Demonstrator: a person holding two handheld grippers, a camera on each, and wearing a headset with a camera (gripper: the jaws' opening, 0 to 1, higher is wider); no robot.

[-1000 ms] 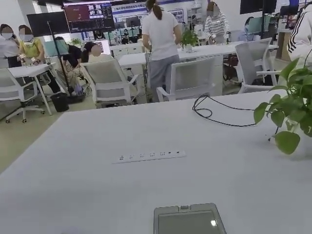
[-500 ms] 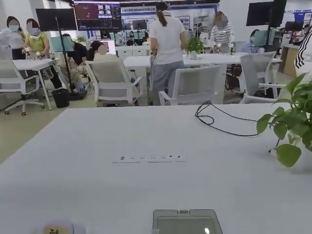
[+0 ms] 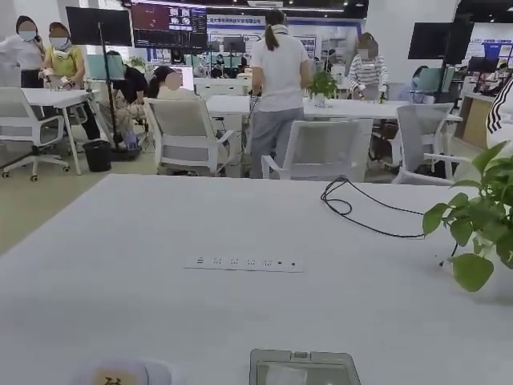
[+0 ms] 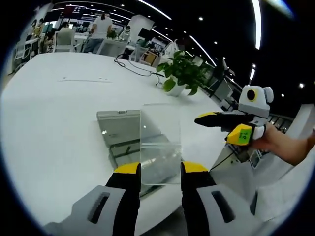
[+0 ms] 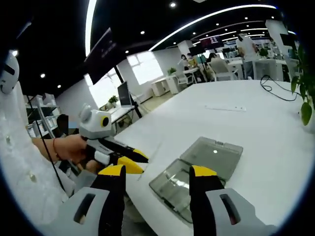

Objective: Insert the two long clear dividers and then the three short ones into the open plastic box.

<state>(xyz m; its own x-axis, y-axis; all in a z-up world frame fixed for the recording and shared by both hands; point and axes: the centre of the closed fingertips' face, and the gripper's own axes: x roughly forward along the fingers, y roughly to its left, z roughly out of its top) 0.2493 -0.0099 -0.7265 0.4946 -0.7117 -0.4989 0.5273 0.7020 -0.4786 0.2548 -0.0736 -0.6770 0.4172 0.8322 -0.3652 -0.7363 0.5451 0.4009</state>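
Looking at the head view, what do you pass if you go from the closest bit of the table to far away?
plastic box → power strip → black cable → grey chair → standing person

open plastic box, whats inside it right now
No divider stands in the open plastic box as far as its tray shows. Part of the tray is hidden behind a jaw of the right gripper. The left gripper holds one clear divider, not yet inserted.

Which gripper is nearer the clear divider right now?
Left. The left gripper holds the clear divider between its jaws; the right gripper is off to one side, apart from it, jaws open and empty.
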